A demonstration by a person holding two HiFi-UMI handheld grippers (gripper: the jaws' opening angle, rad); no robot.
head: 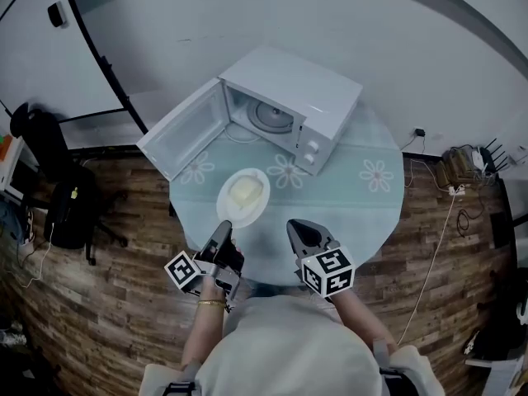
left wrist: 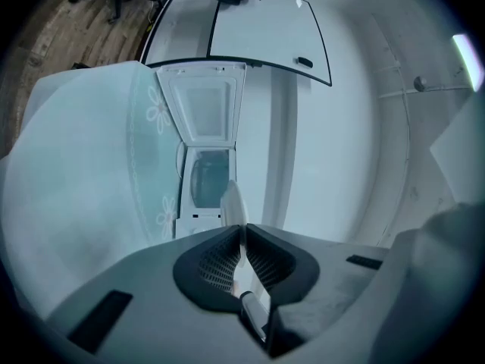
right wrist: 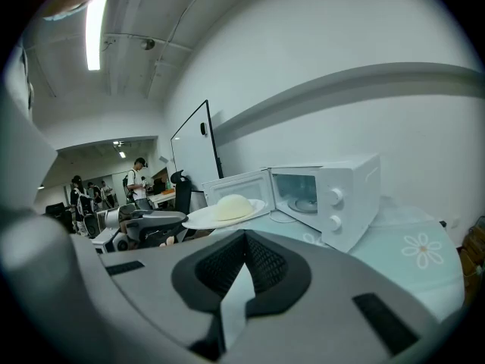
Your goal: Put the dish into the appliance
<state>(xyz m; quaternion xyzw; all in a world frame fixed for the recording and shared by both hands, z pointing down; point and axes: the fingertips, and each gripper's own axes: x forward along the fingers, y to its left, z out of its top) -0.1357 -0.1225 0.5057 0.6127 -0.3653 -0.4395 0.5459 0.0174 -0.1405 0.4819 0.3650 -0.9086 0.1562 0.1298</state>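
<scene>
Holding: left tool (head: 223, 228) clamped on plate (head: 244, 195) rim; keep plate level, clear the open door (head: 183, 137), slide into microwave (head: 301, 97). Right tool (head: 297, 228) closed, empty.

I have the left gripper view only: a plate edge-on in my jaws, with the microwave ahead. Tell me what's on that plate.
Observer: A pale rounded mound sits in the middle of the plate.
Operator: Report the right gripper.
Observer: The right gripper is shut on nothing. It is beside the left gripper, short of the plate.
Operator: Check inside the microwave.
Observer: Only the turntable shows inside the microwave.
</scene>
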